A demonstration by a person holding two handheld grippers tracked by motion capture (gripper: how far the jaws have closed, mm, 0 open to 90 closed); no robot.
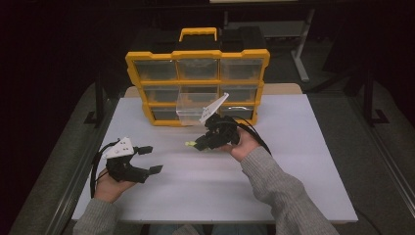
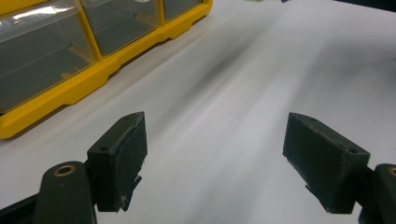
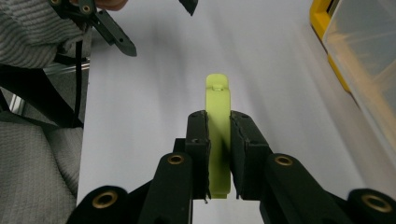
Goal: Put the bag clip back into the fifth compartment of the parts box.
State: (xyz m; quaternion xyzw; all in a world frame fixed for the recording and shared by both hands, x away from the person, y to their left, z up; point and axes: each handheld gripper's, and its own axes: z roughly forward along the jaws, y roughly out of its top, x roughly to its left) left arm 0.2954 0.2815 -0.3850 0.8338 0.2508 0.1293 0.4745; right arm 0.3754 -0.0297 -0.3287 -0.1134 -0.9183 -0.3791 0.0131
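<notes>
Right gripper (image 3: 218, 154) clamped on flat lime-green plastic clip (image 3: 218, 135), lifted above white counter (image 1: 293, 161), near pulled-out clear plastic drawer (image 1: 193, 108) of yellow organizer (image 1: 195, 55). Left gripper (image 2: 215, 158) spread, empty. Risk: thin-edge grip, could twist and drop short of drawer.

- A flat white rectangular table top (image 1: 293, 166) takes the middle of the high view and catches most of the light; its surface is bare and matt.
- A strip of pale wooden board (image 1: 284, 88) shows along the table's far edge.
- Grey carpet-like floor (image 1: 352, 147) lies to the right of the table, and the same grey floor shows to the left.
- Dark metal frame rails (image 1: 386, 147) run along both long sides of the table, with black upright legs near the far corners.
- A light grey metal stand leg (image 1: 299, 58) slants across the floor behind the table.
- The room beyond is very dark, nearly black.
</notes>
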